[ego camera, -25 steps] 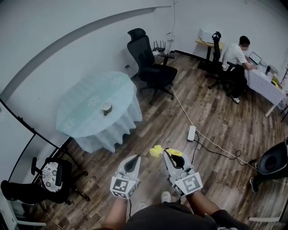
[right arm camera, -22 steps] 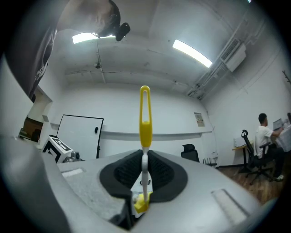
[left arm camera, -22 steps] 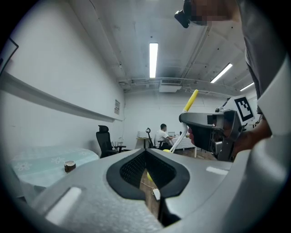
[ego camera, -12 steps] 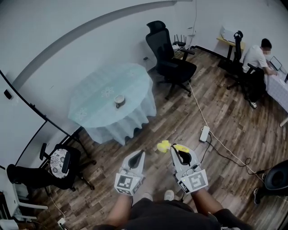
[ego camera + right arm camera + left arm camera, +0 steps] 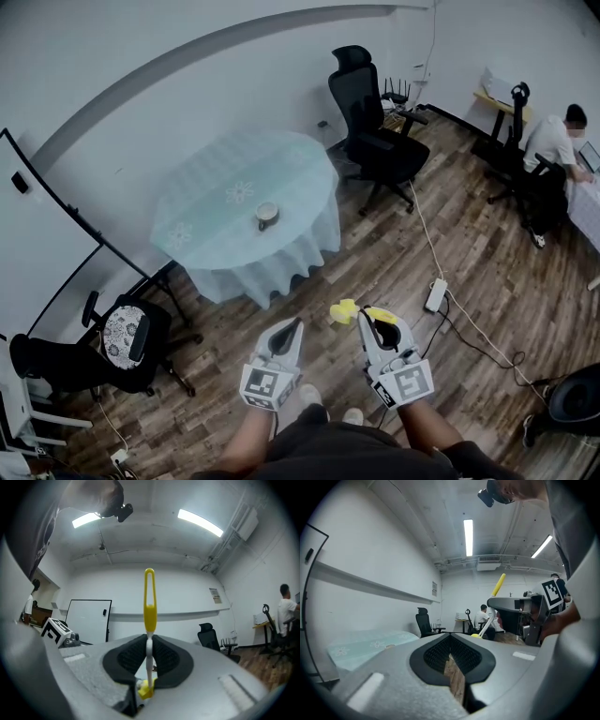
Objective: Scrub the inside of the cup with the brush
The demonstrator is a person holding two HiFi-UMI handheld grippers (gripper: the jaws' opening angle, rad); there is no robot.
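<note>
Head view: the left gripper (image 5: 293, 323) and right gripper (image 5: 367, 317) pointed forward side by side, the cup (image 5: 267, 215) well ahead of them on the counter (image 5: 206, 202). Left gripper view: jaws were shut, empty. Right gripper view: jaws clamped the brush (image 5: 149, 603).

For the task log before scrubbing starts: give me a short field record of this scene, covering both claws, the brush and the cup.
left claw: shut, empty
right claw: shut on the brush, yellow end sticking out past the tips
cup: upright on the round table, untouched
position: both claws over the wood floor, apart from the table
scrubbing: not yet started
</note>
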